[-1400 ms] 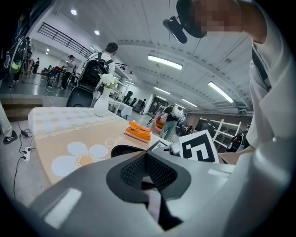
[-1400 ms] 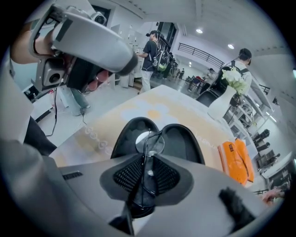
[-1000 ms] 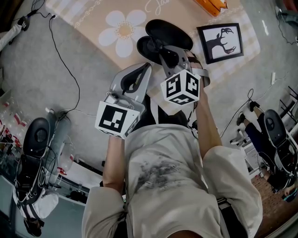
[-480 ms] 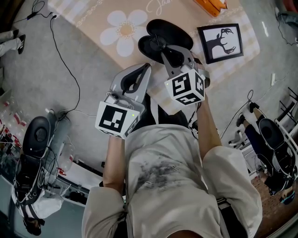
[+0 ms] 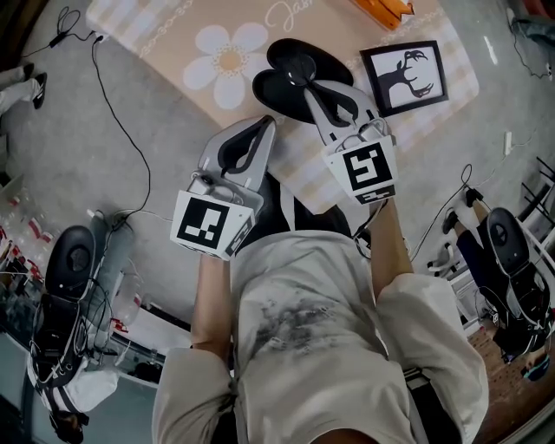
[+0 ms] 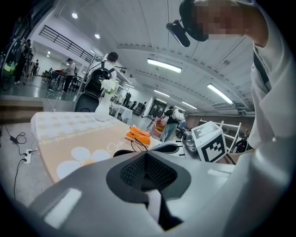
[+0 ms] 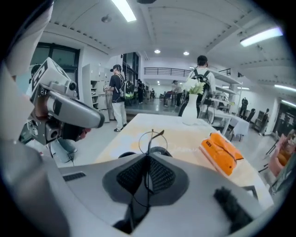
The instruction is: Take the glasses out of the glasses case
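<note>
Closest in, the left gripper (image 6: 147, 156) hangs by the table's near edge, jaws together on nothing. Just beyond it, the right gripper (image 7: 149, 161) has just been closing. Its pads pinch the thin wire-framed glasses (image 7: 148, 140), held over the open black glasses case (image 5: 299, 59) on the daisy-print tablecloth (image 5: 329, 22). To the right lies a framed deer silhouette (image 5: 406, 76) — farther back sit an orange packet (image 7: 221, 152) and a white vase (image 7: 189, 110) of flowers.

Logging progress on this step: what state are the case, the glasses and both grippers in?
glasses case, open on the table
glasses, pinched in the right gripper
right gripper, fingers have just been closing, now shut on the glasses
left gripper, shut, empty
</note>
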Tool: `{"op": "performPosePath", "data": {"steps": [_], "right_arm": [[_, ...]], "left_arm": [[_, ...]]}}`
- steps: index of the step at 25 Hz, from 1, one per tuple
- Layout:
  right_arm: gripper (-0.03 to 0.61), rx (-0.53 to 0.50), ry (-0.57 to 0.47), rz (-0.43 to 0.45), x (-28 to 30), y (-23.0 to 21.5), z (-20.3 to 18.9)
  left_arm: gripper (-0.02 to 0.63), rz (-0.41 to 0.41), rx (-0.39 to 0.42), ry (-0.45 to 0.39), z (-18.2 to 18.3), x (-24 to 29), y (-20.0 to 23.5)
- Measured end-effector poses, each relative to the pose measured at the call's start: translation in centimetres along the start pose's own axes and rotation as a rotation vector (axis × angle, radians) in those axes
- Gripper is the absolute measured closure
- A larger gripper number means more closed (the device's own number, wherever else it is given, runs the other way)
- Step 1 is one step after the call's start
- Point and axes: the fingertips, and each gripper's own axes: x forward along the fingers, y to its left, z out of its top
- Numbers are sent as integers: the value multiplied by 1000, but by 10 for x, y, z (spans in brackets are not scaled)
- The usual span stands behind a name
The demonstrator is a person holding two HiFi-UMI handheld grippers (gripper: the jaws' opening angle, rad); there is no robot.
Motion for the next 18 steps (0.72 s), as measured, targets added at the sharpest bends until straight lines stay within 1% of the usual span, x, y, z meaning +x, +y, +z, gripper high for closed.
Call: {"op": "performPosePath", "data": {"steps": [5,11,15,18], "right_arm": [[552,11,-47,-22,-16,-4,17],[555,119,-149,-19,-42,-10,36],[555,175,-224,-11,-66,-11,49],[557,214,-261,-10,-81,-10,55]], "left_arm": [[609,-8,8,-7,9,-2,-1],[609,-25,20,-22,20,-7,-7],[609,-38,28,-34,27,-11,-13],[609,-49,27,-40,31,-15,-17]]}}
